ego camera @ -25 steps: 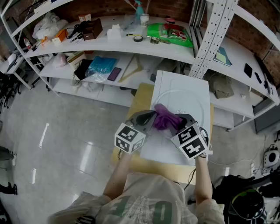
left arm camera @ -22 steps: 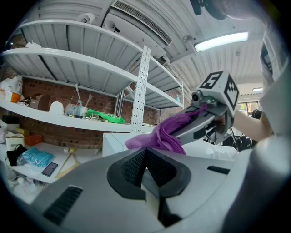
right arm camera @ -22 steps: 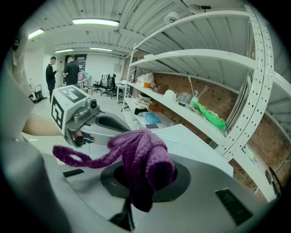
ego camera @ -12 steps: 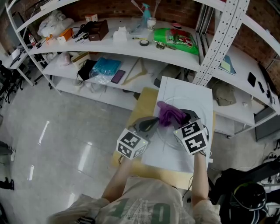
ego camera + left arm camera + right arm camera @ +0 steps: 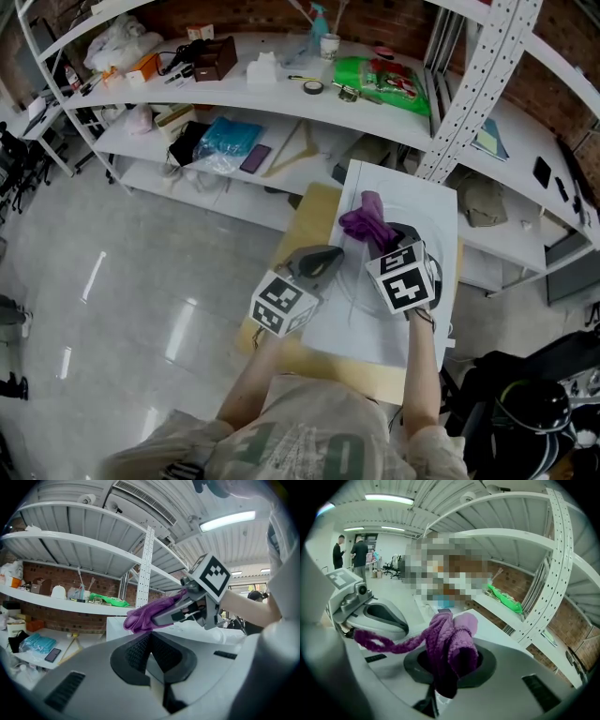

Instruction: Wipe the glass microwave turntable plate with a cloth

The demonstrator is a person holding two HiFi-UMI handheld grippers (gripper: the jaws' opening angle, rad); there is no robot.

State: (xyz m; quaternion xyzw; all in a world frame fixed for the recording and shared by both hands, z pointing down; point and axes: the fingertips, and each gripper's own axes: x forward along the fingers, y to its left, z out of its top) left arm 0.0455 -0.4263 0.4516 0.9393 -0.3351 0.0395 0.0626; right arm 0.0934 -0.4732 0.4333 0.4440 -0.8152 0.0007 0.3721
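Observation:
The clear glass turntable plate [image 5: 359,284] lies on a white board [image 5: 417,202]; only its faint rim shows. My left gripper [image 5: 328,255] reaches in at the plate's left edge, and its jaws [image 5: 152,660] look closed on a pale sliver of the rim. To the right, my right gripper [image 5: 386,236] is shut on a purple knitted cloth [image 5: 367,220] over the far part of the plate. The bunched cloth [image 5: 451,641] bulges from its jaws, one strand trailing left. From the left gripper view, the cloth [image 5: 147,613] and right gripper [image 5: 187,606] hang above the board.
The board rests on a small wooden table [image 5: 309,211]. White shelves [image 5: 281,94] behind it carry boxes, a green bag [image 5: 380,80] and a blue pack [image 5: 223,142]. A perforated upright post [image 5: 469,89] stands at the board's far right. Grey floor [image 5: 141,272] lies to the left.
The right gripper has carried the purple cloth away from me toward the plate's far side. The left gripper has stayed at the plate's left edge.

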